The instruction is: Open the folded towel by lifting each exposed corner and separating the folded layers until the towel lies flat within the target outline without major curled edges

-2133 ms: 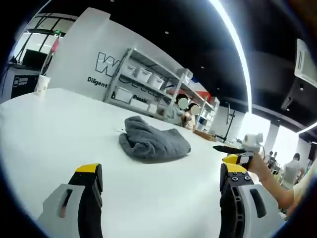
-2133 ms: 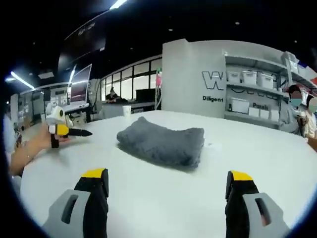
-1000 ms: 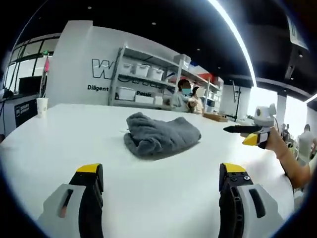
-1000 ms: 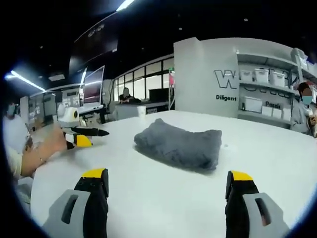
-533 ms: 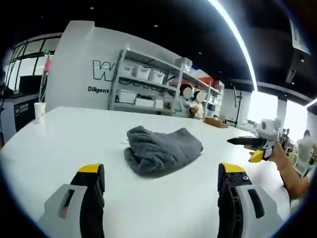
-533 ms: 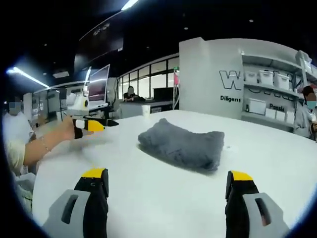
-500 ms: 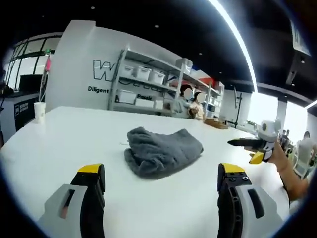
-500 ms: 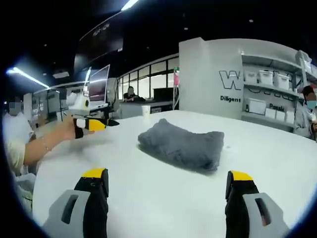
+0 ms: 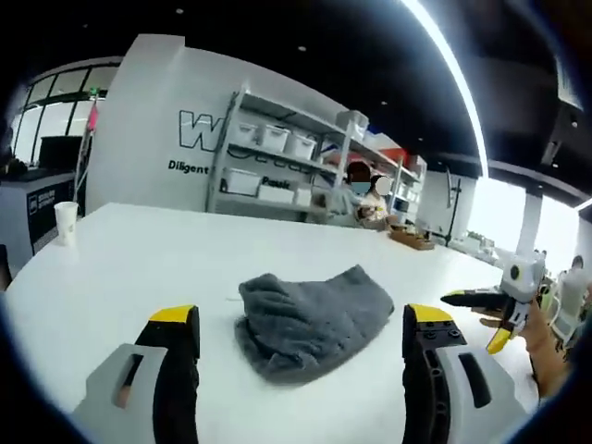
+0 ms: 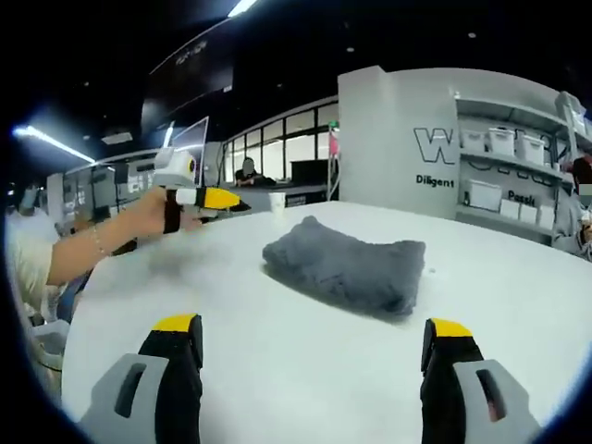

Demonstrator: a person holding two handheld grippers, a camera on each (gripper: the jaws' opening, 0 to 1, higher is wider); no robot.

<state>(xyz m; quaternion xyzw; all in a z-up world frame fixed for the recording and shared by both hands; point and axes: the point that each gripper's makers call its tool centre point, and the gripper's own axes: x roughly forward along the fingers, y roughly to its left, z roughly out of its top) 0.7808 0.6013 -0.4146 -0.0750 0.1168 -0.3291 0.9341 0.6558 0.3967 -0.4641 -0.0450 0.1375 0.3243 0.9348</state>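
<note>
Broad white round-edged table (image 9: pixel 111 268) in a workshop with metal storage shelving (image 9: pixel 277 166). Folded grey terry towel (image 9: pixel 313 319), long axis crosswise, lies untouched. Left gripper (image 9: pixel 301 347) and right gripper (image 10: pixel 314 356) jaws both spread apart.

White table (image 9: pixel 120 250), paper cup (image 9: pixel 66 222) near its far left edge, metal shelving (image 9: pixel 277 171) with white storage bins against a lettered white wall (image 9: pixel 157 129), masked people beside the shelves, long ceiling light strip (image 9: pixel 444 65), wooden tray (image 9: pixel 412 240) at the far edge
</note>
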